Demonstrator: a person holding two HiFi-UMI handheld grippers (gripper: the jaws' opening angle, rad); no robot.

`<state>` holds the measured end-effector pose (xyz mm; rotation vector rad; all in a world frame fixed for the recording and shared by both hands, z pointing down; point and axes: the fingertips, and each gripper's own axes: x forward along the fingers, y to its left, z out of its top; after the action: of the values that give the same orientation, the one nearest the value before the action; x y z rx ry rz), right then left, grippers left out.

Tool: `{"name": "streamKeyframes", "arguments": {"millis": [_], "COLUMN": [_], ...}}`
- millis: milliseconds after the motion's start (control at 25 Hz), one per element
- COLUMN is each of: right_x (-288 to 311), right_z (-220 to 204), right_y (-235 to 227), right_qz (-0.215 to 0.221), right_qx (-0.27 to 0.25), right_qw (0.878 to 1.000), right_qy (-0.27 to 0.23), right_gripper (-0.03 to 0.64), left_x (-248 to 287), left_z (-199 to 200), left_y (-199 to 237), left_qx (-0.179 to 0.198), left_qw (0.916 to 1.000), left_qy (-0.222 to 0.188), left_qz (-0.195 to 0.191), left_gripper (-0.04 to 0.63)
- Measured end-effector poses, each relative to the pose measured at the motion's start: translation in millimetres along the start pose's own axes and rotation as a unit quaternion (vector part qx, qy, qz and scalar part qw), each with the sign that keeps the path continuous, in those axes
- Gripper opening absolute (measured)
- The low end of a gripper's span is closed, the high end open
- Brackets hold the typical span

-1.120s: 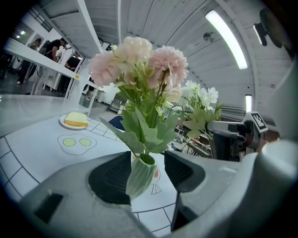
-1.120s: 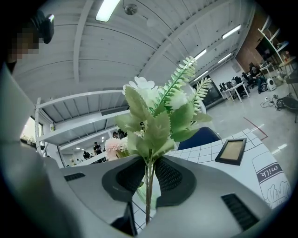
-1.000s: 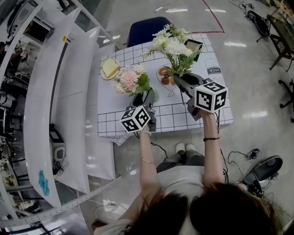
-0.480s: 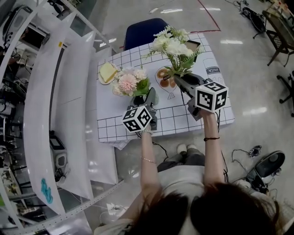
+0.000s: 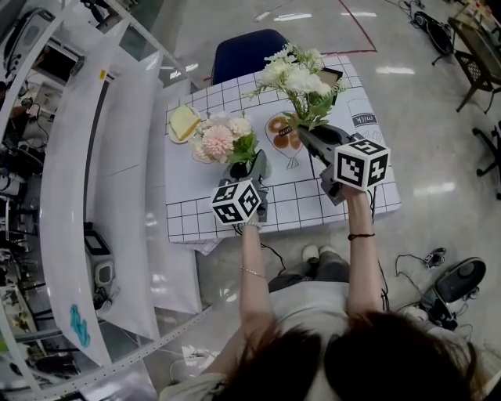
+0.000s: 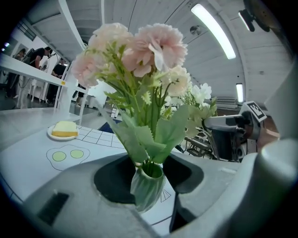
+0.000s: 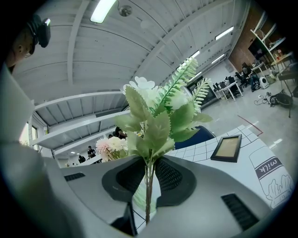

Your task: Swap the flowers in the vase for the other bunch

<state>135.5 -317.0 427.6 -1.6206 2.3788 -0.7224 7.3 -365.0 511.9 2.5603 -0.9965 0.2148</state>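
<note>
Left tool [image 5: 252, 174]: jaws wide, just been closing, one on each side of the vase [image 6: 148, 188]; no press on it shows.
Vase: upright on the worktop [image 5: 313, 200], near its front edge, holding the pink bunch [image 6: 139, 51].
Right tool [image 7: 148, 179]: clamped on the white bunch's [image 7: 158, 116] stems.
White bunch: upright, above the worktop's middle.

A large open lab or workshop hall: glossy grey floor [image 5: 438, 117] marked with red tape [image 5: 356, 23], loose cables [image 5: 407, 262], long white panels [image 5: 70, 180], strip lights [image 6: 212, 30] on a ribbed ceiling [image 7: 139, 42], people [image 7: 91, 151] standing far off
</note>
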Motion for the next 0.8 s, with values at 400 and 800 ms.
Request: {"name": "streamKeyframes", "arguments": {"millis": [400,800], "right_x": [-0.3,2.1], "right_z": [-2.3,-1.6], "right_y": [-5.8,-2.5], "right_qz": [-0.003,0.011], "right_qx": [0.011,0.022], "right_qw": [1.000,1.000], "right_qy": [-0.003,-0.007], "right_gripper": [0.064,0.064], "left_x": [-2.3,-2.9], "left_z": [4.1,6.9], "left_y": [1.6,-1.5], "left_qx": [0.009,0.016], "left_qw": [0.9999,0.9999], "left_qy": [-0.006,-0.002], "left_qz": [0.002,-0.004], "left_gripper": [0.133,0.109]}}
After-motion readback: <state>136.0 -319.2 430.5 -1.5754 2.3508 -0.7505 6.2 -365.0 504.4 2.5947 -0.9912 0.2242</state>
